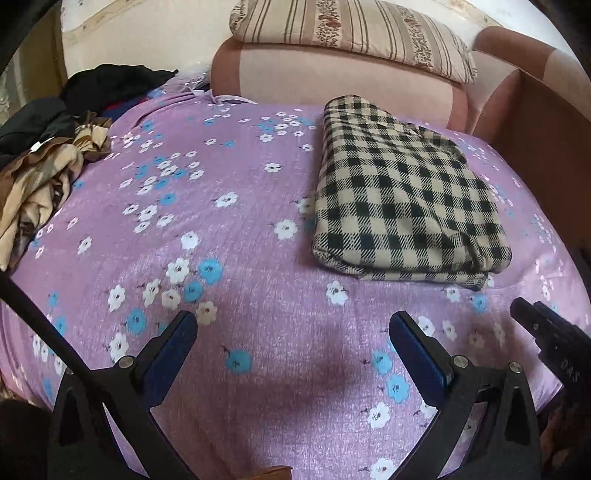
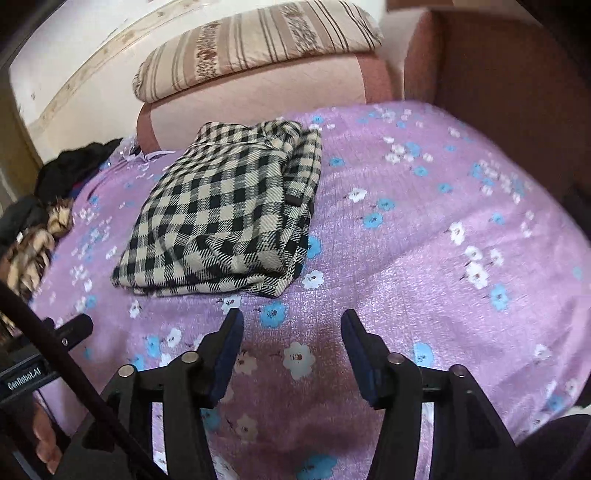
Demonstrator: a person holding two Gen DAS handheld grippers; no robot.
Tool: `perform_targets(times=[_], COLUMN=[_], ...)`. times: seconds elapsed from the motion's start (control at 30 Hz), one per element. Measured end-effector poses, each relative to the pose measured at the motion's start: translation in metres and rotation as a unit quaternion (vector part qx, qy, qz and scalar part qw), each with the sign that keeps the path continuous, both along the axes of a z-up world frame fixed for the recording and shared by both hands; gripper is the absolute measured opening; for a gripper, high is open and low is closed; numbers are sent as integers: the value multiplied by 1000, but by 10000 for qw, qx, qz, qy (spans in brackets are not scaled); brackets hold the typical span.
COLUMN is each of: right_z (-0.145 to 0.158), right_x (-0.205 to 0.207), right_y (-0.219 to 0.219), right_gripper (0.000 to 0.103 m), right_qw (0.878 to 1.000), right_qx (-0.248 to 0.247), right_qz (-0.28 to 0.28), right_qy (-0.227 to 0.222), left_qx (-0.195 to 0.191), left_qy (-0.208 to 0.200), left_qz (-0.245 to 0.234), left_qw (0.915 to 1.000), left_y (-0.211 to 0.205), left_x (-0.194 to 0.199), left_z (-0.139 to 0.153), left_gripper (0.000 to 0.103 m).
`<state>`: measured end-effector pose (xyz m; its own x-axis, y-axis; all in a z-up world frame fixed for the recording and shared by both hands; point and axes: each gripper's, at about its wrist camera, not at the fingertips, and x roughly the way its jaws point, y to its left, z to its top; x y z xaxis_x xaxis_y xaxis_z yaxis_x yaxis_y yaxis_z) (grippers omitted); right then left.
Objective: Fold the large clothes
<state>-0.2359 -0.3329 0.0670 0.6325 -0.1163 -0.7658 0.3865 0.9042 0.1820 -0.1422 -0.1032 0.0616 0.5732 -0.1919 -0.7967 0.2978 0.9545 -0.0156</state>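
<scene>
Woven checked garment (image 1: 406, 192) folded, rectangular | floral bedsheet (image 1: 258, 258) | left claw (image 1: 293, 328), right claw (image 2: 291, 325) spread, empty

Striped pillow (image 1: 351, 33) atop pink cushion (image 1: 332, 74), behind lilac floral bedsheet (image 1: 240, 240).

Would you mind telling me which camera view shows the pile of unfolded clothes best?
The left wrist view: the pile of unfolded clothes lies sharp at the left edge of the bed, with black and tan-striped pieces distinguishable. The right wrist view shows it only small, blurred and cut off at the far left.
</scene>
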Motion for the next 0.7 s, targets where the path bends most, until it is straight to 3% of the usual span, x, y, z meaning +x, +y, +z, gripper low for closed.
perform_targets(times=[0.27,0.7], right_z=[2,-13], right_x=[-15,-10], right_y=[23,20], right_gripper=[65,66], right_qw=[9979,9971], right_qx=[-644,-669], right_qz=[-25,-116], right_qy=[22,346], left_qx=[90,150], left_qy=[-194,-121], left_qz=[98,-116], left_qw=[9997,9997], left_y=[6,1], left_x=[-5,-9], left_z=[4,-1], left_gripper=[103,103])
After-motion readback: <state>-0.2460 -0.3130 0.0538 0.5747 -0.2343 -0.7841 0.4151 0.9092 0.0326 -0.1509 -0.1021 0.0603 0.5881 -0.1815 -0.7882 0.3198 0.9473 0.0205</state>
